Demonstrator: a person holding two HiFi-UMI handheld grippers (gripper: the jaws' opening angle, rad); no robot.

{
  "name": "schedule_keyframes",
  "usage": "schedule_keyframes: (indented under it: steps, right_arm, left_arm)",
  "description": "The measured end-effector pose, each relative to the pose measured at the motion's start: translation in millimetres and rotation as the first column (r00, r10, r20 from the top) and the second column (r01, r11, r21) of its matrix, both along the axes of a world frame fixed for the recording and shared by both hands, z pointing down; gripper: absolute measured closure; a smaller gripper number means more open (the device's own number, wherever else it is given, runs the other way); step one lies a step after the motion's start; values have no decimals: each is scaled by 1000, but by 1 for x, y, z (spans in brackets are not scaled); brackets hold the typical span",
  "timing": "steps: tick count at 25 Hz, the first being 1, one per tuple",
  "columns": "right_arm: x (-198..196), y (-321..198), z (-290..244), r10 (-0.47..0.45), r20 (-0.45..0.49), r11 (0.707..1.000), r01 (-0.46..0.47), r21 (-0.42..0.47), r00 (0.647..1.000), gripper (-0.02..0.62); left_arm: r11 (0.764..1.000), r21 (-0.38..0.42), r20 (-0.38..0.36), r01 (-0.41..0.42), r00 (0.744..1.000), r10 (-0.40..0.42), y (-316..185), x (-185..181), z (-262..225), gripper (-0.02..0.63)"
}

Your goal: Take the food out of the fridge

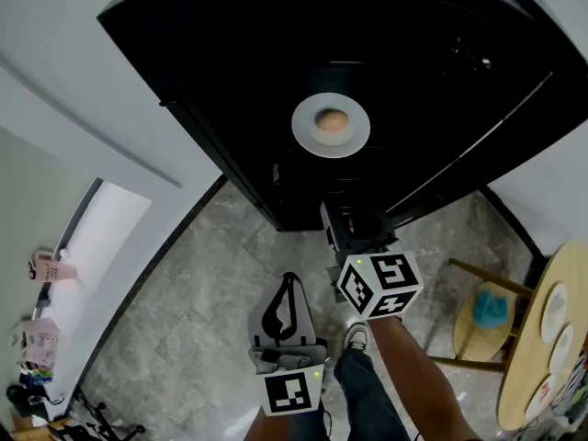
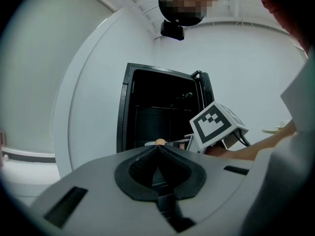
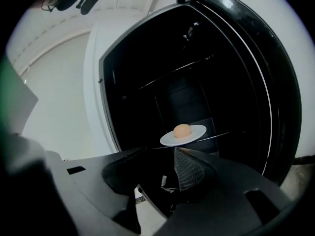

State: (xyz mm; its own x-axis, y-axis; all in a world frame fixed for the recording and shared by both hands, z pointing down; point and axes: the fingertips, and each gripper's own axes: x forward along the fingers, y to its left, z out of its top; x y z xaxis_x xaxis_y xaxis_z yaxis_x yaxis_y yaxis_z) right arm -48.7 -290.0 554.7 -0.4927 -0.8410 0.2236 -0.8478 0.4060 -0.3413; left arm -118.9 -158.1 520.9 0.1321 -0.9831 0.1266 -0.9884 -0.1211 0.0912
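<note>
Open fridge (image 3: 147, 77), bun (image 3: 182, 130) on white plate (image 3: 198, 131) inside, right claw (image 3: 161, 154) spread wide, empty, left claw (image 2: 157, 149) closed, empty

Left claw (image 2: 157, 149) up close: grey shell, black rubbery lining. Right claw (image 3: 160, 156) is darker, with one cross-hatched grip face. Each carries a white cube with black square markers, left cube (image 1: 294, 393) and right cube (image 1: 378, 285). Below are dark blue jeans (image 1: 372, 398) and a white sneaker (image 1: 356, 336).

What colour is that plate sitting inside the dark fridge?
The plate is white, with one tan, roundish piece of food on it; the head view shows it best.
</note>
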Motion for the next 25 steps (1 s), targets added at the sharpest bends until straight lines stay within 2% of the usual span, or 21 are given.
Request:
schedule_keyframes:
  steps: [4, 10, 17, 25]
  right_arm:
    - [6, -9, 8, 37, 98, 998, -31, -58, 995, 430]
    - [12, -20, 13, 82, 271, 988, -42, -149, 959, 427]
    - [18, -30, 19, 158, 469, 968, -43, -247, 869, 418]
    - [24, -40, 23, 221, 592, 950, -34, -310, 775, 416]
  left_arm:
    - [1000, -4, -1, -2, 1000, 2, 0, 1, 1, 592]
    - [1000, -7, -3, -3, 1000, 3, 0, 2, 2, 592]
    - [1000, -9, -7, -6, 1000, 6, -1, 4, 2, 592]
    - [1000, -10, -5, -9, 1000, 9, -2, 4, 3, 592]
